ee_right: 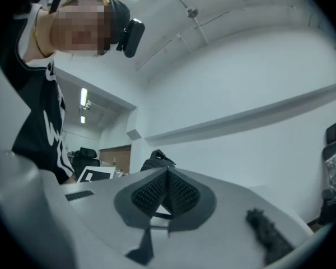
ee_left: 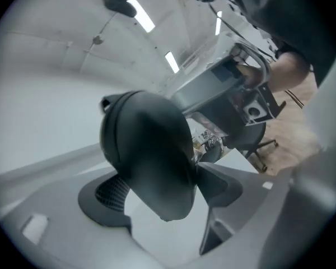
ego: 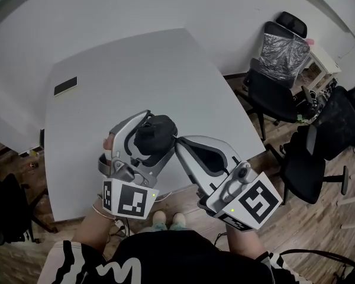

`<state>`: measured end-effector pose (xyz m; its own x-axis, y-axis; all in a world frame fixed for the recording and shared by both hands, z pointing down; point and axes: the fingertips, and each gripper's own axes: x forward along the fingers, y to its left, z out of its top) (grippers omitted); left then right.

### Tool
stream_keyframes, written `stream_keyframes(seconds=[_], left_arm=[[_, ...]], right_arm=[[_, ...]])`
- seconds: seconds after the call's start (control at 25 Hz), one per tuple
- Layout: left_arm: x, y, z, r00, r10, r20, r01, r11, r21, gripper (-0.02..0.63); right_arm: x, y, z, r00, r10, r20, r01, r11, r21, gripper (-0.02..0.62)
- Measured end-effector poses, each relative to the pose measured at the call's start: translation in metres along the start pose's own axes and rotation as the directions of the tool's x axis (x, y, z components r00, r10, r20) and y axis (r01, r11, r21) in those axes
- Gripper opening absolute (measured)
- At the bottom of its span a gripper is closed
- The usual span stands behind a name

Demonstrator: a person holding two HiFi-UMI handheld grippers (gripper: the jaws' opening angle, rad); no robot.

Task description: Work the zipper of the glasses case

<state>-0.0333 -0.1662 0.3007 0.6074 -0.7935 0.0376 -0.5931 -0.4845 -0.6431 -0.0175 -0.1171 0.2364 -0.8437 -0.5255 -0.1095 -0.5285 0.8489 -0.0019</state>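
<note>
While glasses case (ee_left: 151,150) sits between left tongs (ego: 161,126) | grip unclear | right tongs (ee_right: 167,171) beside

I count one glasses case (ego: 155,132), one left gripper (ego: 161,128) and one right gripper (ego: 179,143), so two grippers. One table (ego: 136,64), one dark flat slab (ego: 65,86). At least two office chairs (ego: 282,52); they overlap, so I can't count closer.
</note>
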Motion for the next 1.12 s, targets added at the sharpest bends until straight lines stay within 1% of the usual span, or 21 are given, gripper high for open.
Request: stream_keyframes(seconds=[0.08,0.12,0.2,0.24,0.28,0.32,0.4,0.44,0.48,0.56,0.64,0.68,0.8,0.88,1.0,1.12], left_arm=[[0.001,-0.007,0.004,0.999,-0.044,0.017,0.043,0.998,0.049,0.39],[0.0,-0.008,0.005,0.997,-0.072,0.03,0.07,0.996,0.06,0.389],[-0.005,-0.007,0.011,0.991,-0.114,0.067,0.109,0.991,0.075,0.395],[-0.007,-0.008,0.015,0.987,-0.134,0.09,0.126,0.988,0.084,0.413],[-0.009,-0.01,0.021,0.98,-0.16,0.116,0.15,0.984,0.093,0.452],[-0.012,-0.015,0.027,0.971,-0.191,0.145,0.177,0.979,0.102,0.467],[-0.018,-0.021,0.039,0.954,-0.229,0.192,0.208,0.97,0.125,0.458],[-0.02,-0.02,0.041,0.954,-0.225,0.197,0.201,0.97,0.134,0.429],[-0.021,-0.019,0.042,0.958,-0.212,0.192,0.187,0.972,0.14,0.367],[-0.023,-0.014,0.043,0.963,-0.192,0.19,0.167,0.976,0.139,0.296],[-0.026,-0.012,0.044,0.962,-0.191,0.196,0.166,0.976,0.137,0.285],[-0.028,-0.012,0.043,0.963,-0.187,0.194,0.159,0.976,0.151,0.282],[-0.035,-0.009,0.042,0.97,-0.168,0.175,0.126,0.965,0.23,0.272],[-0.036,-0.009,0.043,0.972,-0.167,0.165,0.118,0.955,0.271,0.272],[-0.033,-0.008,0.042,0.974,-0.161,0.16,0.118,0.962,0.246,0.276],[-0.035,-0.004,0.047,0.972,-0.13,0.195,0.086,0.971,0.222,0.271]], right_arm=[[0.0,0.007,0.001,0.999,0.049,-0.008,-0.049,0.999,-0.024,0.006],[0.0,0.01,0.001,0.997,0.08,-0.021,-0.081,0.995,-0.054,0.006],[0.0,0.021,-0.002,0.985,0.159,-0.06,-0.166,0.977,-0.132,0.006],[0.0,0.026,-0.005,0.978,0.19,-0.081,-0.201,0.966,-0.16,0.006],[0.0,0.028,-0.007,0.973,0.209,-0.094,-0.223,0.959,-0.174,0.006],[0.0,0.028,-0.007,0.971,0.218,-0.096,-0.232,0.957,-0.176,0.006],[-0.001,0.029,-0.003,0.97,0.231,-0.072,-0.24,0.957,-0.163,0.006],[-0.001,0.03,0.001,0.969,0.24,-0.058,-0.247,0.956,-0.16,0.006],[-0.001,0.031,0.003,0.967,0.248,-0.051,-0.254,0.954,-0.161,0.006],[0.0,0.032,0.006,0.964,0.26,-0.053,-0.265,0.951,-0.157,0.006],[0.001,0.032,0.007,0.963,0.262,-0.061,-0.268,0.953,-0.139,0.006],[0.001,0.03,0.007,0.966,0.251,-0.07,-0.258,0.957,-0.133,0.006],[-0.001,0.017,0.001,0.977,0.179,-0.118,-0.193,0.973,-0.126,0.006],[-0.002,0.014,0.002,0.976,0.172,-0.133,-0.19,0.973,-0.135,0.006],[0.0,0.02,0.005,0.972,0.193,-0.134,-0.212,0.966,-0.149,0.006],[0.001,0.019,0.005,0.972,0.215,-0.1,-0.224,0.971,-0.088,0.006]])
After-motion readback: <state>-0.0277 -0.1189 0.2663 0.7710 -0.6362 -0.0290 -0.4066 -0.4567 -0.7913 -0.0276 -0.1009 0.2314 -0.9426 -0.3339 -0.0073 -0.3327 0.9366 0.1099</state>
